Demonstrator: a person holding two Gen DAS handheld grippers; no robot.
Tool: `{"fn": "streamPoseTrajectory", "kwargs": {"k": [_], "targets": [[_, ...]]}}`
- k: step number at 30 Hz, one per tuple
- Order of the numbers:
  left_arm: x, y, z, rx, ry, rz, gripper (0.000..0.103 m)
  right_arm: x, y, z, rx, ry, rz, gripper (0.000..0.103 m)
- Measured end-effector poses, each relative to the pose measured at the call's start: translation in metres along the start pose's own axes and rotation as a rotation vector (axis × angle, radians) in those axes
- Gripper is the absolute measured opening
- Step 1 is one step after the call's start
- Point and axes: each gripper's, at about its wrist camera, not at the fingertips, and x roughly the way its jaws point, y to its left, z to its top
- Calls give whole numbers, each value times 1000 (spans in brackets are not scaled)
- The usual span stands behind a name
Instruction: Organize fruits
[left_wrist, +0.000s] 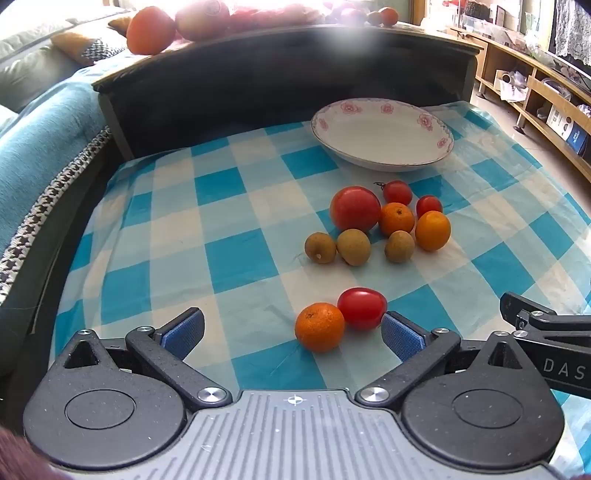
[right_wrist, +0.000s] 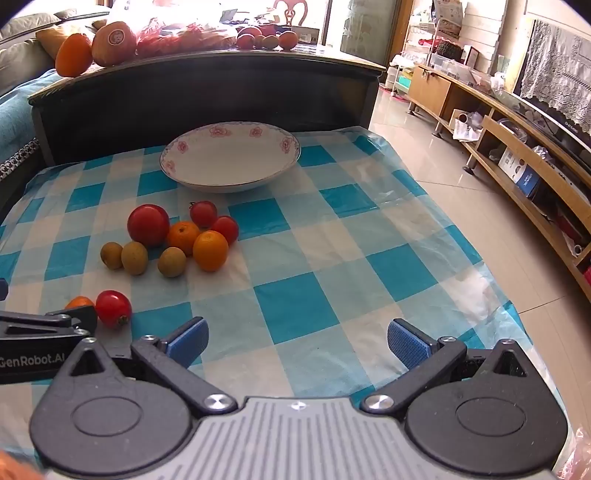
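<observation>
A white plate (left_wrist: 384, 125) (right_wrist: 229, 151) with pink flowers stands at the far side of the blue checked cloth. Before it lies a cluster of fruit: a big red tomato (left_wrist: 354, 208) (right_wrist: 148, 225), small oranges (left_wrist: 433, 230) (right_wrist: 210, 250), cherry tomatoes (left_wrist: 397, 192) and brown longans (left_wrist: 353, 246) (right_wrist: 135, 257). Closer in, a small orange (left_wrist: 320, 326) and a red tomato (left_wrist: 362, 307) (right_wrist: 113, 308) lie side by side. My left gripper (left_wrist: 293, 332) is open just short of that pair, nothing between its fingers. My right gripper (right_wrist: 297, 341) is open over bare cloth.
A dark wooden bench (left_wrist: 280, 74) (right_wrist: 207, 85) behind the table carries more fruit. A blue sofa cover (left_wrist: 40, 140) lies to the left. Wooden shelves (right_wrist: 517, 147) line the right wall beyond a tiled floor. The right gripper's body (left_wrist: 550, 332) shows at the left view's edge.
</observation>
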Motion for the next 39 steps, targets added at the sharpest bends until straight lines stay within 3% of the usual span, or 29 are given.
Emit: {"fn": "streamPoseTrajectory", "kwargs": {"k": [39], "targets": [[4,-4,-4,7,7,-4,97,5,2,-1,-8,24,3,103]]}}
